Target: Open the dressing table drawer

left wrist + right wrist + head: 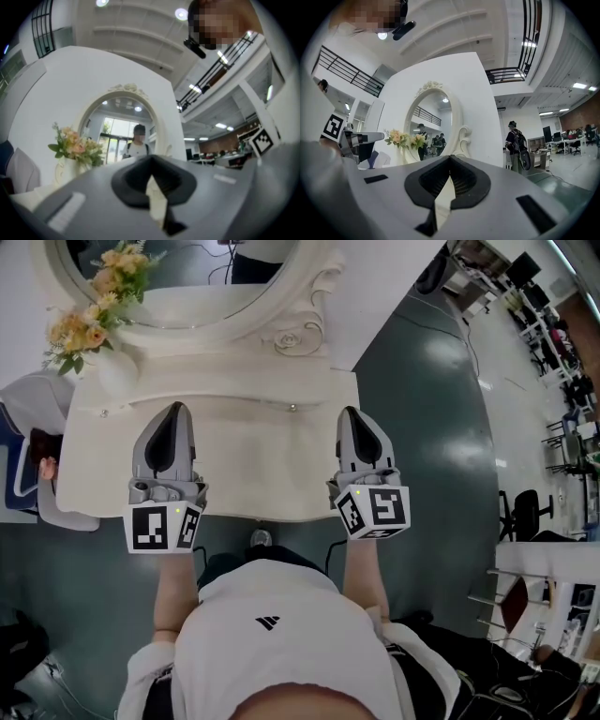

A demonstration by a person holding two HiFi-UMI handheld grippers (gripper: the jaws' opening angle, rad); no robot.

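Note:
The white dressing table (253,465) stands in front of me, under an oval mirror (187,268). A round silvery knob (261,538) shows just below its front edge, between my two arms. Two small knobs (292,408) sit on the low raised shelf at the back. My left gripper (174,411) hovers over the left of the tabletop, its jaws together and empty. Over the right side, my right gripper (352,413) is shut and empty too. In the left gripper view the left gripper (151,161) points at the mirror (124,126); the right gripper (450,159) points there as well.
A white vase of yellow and pink flowers (94,306) stands at the table's back left. A padded seat (28,442) is beside the table's left end. Black chairs (525,512) and a white table stand off to the right. A person with a backpack (514,145) stands to the table's right.

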